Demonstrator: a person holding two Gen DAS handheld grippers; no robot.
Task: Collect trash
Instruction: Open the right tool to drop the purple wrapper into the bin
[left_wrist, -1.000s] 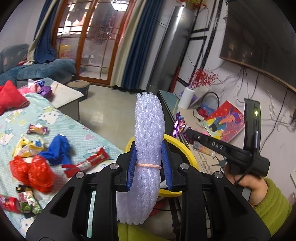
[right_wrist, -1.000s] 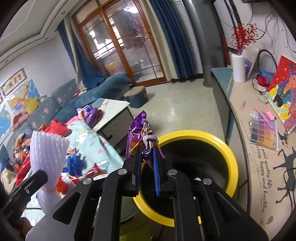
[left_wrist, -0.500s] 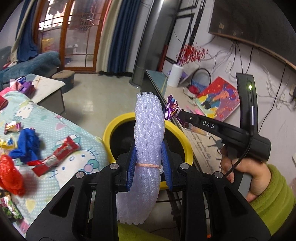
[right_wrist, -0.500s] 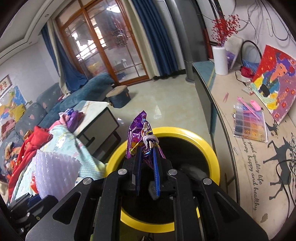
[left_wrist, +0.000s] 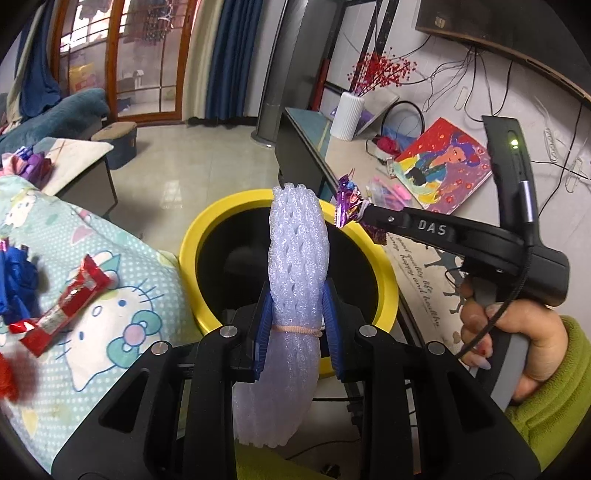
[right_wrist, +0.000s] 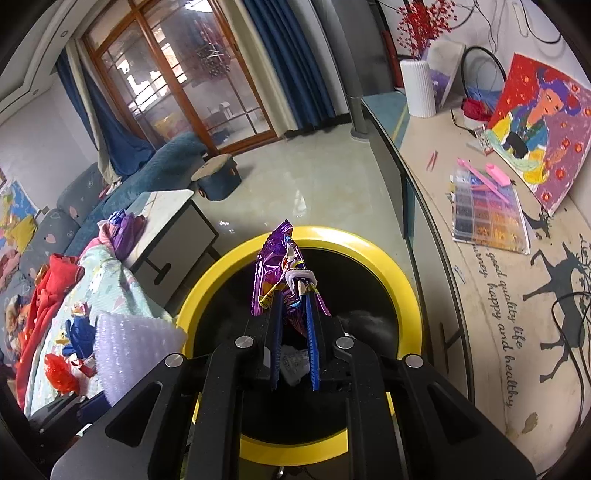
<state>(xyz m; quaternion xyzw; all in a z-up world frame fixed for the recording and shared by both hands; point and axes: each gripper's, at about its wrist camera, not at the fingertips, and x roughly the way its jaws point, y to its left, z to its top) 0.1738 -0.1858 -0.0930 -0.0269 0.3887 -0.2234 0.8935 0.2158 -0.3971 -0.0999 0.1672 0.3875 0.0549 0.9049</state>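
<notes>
- While both hands hold tools over the yellow-rimmed bin (left_wrist: 236, 206), the left tongs (left_wrist: 295, 328) are clamped on a white foam net sleeve (left_wrist: 297, 258) — its long axis stands upright between the blue pads, the top end pointing up and away over the bin's black opening, the lower end hanging below the pads.
- A thin pink elastic band (left_wrist: 295, 329) runs across the sleeve at pad level.
- Seen from the right wrist, the right tongs (right_wrist: 293, 325) are closed on a purple foil wrapper (right_wrist: 271, 273); the wrapper stands roughly upright, its crimped top edge pointing up and slightly left, directly above the bin's dark interior (right_wrist: 369, 280).
- From the left wrist view, the same wrapper (left_wrist: 347, 201) sits at the tip of the right tool, just over the bin's far rim.
- Left of the bin lies a cartoon-cat patterned cloth (left_wrist: 110, 321) with a red snack wrapper (left_wrist: 62, 306) on it — its length running diagonally, upper end toward the bin.
- Right of the bin runs a bench (right_wrist: 491, 332) carrying a colourful painting (right_wrist: 539, 122) and a white ribbed vase (right_wrist: 419, 88).
</notes>
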